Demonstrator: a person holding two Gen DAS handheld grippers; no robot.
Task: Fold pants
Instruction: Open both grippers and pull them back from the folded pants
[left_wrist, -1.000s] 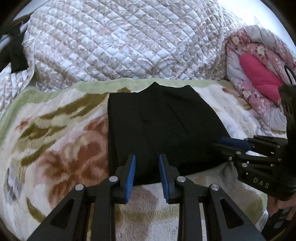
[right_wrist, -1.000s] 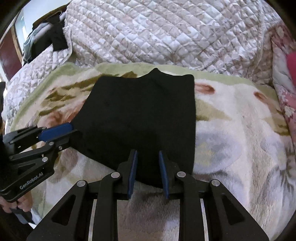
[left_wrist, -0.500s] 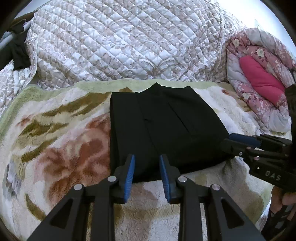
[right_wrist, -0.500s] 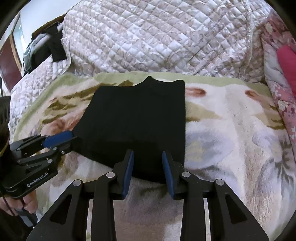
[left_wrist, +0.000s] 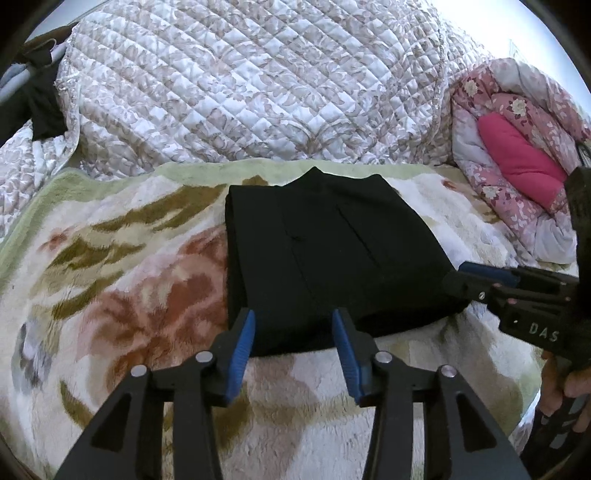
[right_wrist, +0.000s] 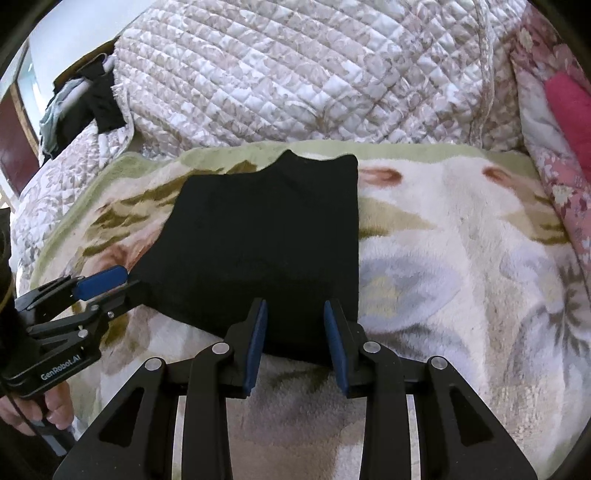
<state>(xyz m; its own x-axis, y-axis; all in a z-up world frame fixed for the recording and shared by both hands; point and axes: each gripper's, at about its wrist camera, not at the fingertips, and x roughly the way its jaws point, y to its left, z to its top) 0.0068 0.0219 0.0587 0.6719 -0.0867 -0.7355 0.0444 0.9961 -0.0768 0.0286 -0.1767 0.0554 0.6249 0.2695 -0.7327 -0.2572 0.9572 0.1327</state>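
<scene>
On the fleece blanket (left_wrist: 122, 295), in front of the heaped quilted bedspread (left_wrist: 258, 85), the black pants (left_wrist: 332, 258) lie as a compact, squarish packet with several layers stacked at the near edge. By the look of it the folding is nearly or wholly done: the sides are straight, the top face is flat, and only a small peak of cloth pokes out at the far edge toward the bedspread. What may be left is a tidy of that far edge, or one last fold.

The left claw (left_wrist: 293, 347) hangs at the near edge of the pants with its jaws opening; cloth shows between the blue pads, but they do not press on it. The right claw (right_wrist: 295, 336) sits at the near edge too, toward the pants' right corner, jaws apart and gripping nothing.

The pants are matte, dark woven cloth with faint seam lines. The blanket is plush and shaggy, cream with rust and olive leaf shapes. The bedspread is glossy, diamond-stitched. To the right of the pants a pink floral comforter (left_wrist: 517, 147) lies rolled up
</scene>
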